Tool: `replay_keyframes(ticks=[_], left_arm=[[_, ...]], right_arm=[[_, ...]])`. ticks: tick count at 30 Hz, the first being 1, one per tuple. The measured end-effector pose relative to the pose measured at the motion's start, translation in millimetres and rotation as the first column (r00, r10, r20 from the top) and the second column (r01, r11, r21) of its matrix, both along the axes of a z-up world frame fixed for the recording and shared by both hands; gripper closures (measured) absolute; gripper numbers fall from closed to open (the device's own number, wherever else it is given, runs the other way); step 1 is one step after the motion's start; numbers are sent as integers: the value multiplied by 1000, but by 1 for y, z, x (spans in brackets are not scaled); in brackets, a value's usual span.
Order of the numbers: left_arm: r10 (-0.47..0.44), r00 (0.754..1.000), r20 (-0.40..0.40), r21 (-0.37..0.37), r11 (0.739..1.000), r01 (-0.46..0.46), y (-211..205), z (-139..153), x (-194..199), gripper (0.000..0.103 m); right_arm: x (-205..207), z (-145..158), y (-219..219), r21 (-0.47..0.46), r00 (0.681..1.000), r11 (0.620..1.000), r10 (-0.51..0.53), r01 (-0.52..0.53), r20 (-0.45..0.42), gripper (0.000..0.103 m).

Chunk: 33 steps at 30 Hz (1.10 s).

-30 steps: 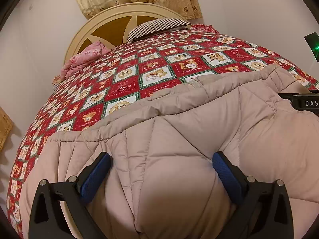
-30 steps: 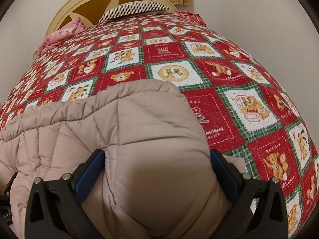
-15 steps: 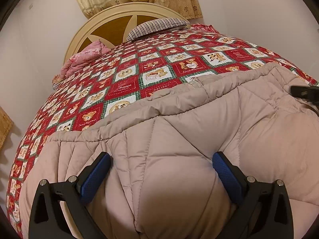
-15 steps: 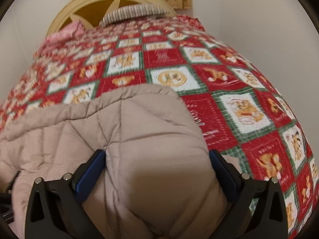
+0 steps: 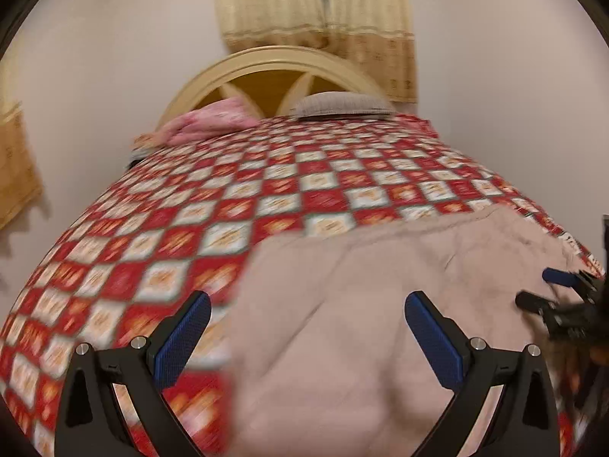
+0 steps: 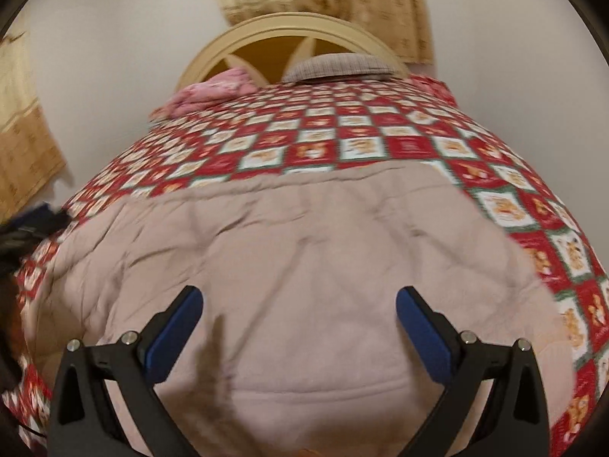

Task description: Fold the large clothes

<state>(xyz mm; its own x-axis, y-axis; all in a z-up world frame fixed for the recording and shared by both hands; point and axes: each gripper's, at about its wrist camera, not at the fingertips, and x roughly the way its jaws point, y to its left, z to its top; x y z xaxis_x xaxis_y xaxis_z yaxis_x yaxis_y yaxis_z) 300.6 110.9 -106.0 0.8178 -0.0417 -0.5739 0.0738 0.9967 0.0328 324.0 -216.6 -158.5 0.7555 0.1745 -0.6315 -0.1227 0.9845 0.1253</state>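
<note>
A beige quilted jacket [image 6: 304, 251] lies flat on the near end of the bed, its far edge straight across the quilt. In the left wrist view the jacket [image 5: 380, 304] fills the lower right, and its left edge runs between my fingers. My left gripper [image 5: 308, 327] is open above that edge with nothing held. My right gripper [image 6: 298, 323] is open over the jacket's middle, also empty. The right gripper [image 5: 563, 297] shows at the right rim of the left view. The left gripper [image 6: 30, 224] is a dark blur at the left rim of the right view.
A red, white and green checked bedspread [image 5: 266, 198] covers the bed. At its head stand a cream arched headboard [image 6: 289, 38], a striped pillow [image 6: 338, 66] and pink bedding [image 6: 213, 91]. Beige curtains [image 5: 316, 19] hang behind, and white walls close both sides.
Both grippers have lifted up and back from the jacket, so more of the bed and wall shows. The left gripper has shifted left to the jacket's edge. Both views are motion-blurred.
</note>
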Motion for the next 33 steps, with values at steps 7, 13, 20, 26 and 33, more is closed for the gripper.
replay_keyframes(ticks=[7,13,20,26,33], left_arm=[[27,991,-134,-350,934,-73,74,-65,-84,1],[-12,990,-138,-613,787,-75,64,-95,-91,1],[-25,985,-171,-744,659,-112,59,-112,-61,1],[13,994,-110,-777,623,-94,60,-106,-36,57],[-124,971,206,-594,773,224,-3,5,-47,73]], right_arm=[[2,-34,32,-164,999,986,11,-17,-36,0],[3,-38,33,-190,999,982,1,-10,-45,0],[-2,-38,31,-164,999,986,2,-8,-34,0],[-2,-39,31,-162,1000,987,1,-6,-30,0],[-3,-39,28,-142,1000,990,-1,-3,-31,0]])
